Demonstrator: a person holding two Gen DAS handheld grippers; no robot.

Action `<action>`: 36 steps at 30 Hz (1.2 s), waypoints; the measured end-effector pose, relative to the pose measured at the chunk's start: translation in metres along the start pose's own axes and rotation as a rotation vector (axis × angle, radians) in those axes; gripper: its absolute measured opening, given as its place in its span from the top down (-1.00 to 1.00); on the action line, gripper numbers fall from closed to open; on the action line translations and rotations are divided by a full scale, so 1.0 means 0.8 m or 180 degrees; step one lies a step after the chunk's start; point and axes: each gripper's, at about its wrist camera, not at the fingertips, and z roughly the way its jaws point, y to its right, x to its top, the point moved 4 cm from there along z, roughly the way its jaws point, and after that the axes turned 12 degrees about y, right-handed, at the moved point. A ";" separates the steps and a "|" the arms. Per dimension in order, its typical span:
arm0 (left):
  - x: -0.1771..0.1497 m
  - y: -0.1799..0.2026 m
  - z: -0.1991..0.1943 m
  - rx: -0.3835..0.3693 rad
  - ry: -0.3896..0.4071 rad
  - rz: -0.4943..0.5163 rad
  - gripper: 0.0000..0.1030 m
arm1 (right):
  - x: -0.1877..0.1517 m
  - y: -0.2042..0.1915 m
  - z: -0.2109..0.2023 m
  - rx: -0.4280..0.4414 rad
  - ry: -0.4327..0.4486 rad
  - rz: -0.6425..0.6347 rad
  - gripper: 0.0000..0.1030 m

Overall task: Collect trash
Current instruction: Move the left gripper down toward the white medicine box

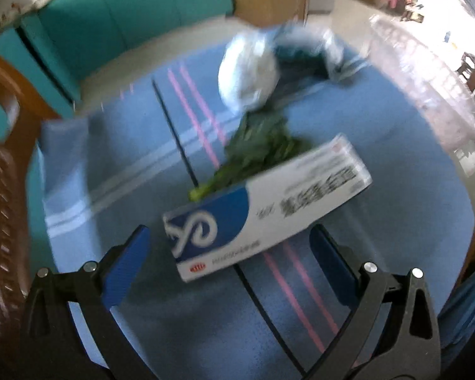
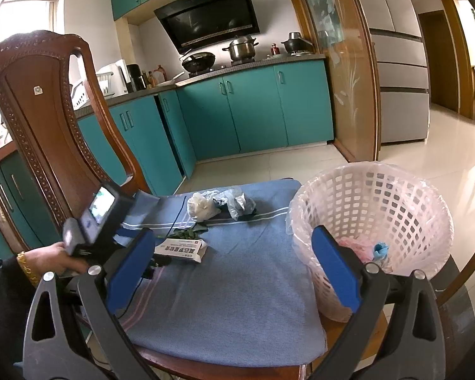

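Note:
A white and blue carton box (image 1: 266, 205) lies on the blue cloth, just ahead of my open left gripper (image 1: 229, 237), between its blue pads without touching. Green leaves (image 1: 256, 152) lie behind the box, and crumpled plastic bags (image 1: 253, 69) lie farther back. In the right wrist view the box (image 2: 182, 249), leaves (image 2: 186, 233) and bags (image 2: 220, 204) lie at mid-table. My right gripper (image 2: 232, 247) is open and empty above the cloth, its right pad in front of the white lined basket (image 2: 395, 202).
The basket holds some pink and blue scraps (image 2: 369, 250). A wooden chair (image 2: 44, 120) stands left of the table. The left gripper's body and hand (image 2: 88, 231) show at left. Teal cabinets (image 2: 253, 110) and a glass table edge (image 2: 465, 288) lie beyond.

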 end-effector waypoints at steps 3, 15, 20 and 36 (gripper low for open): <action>-0.011 -0.007 -0.002 -0.0161 -0.0108 -0.0328 -0.94 | 0.000 0.001 -0.001 0.0016 -0.0003 0.0001 -0.88; -0.020 0.012 -0.070 -0.0319 0.0373 -0.0598 -0.94 | 0.004 0.001 -0.007 0.0027 0.0020 0.0055 -0.88; -0.022 0.014 -0.087 -0.0032 0.0466 -0.1141 -0.94 | -0.005 0.000 0.013 0.0118 -0.0160 -0.0009 -0.88; -0.092 -0.042 -0.253 0.0629 0.1997 -0.2438 -0.93 | -0.098 -0.132 0.223 0.1601 -0.1675 -0.2127 -0.49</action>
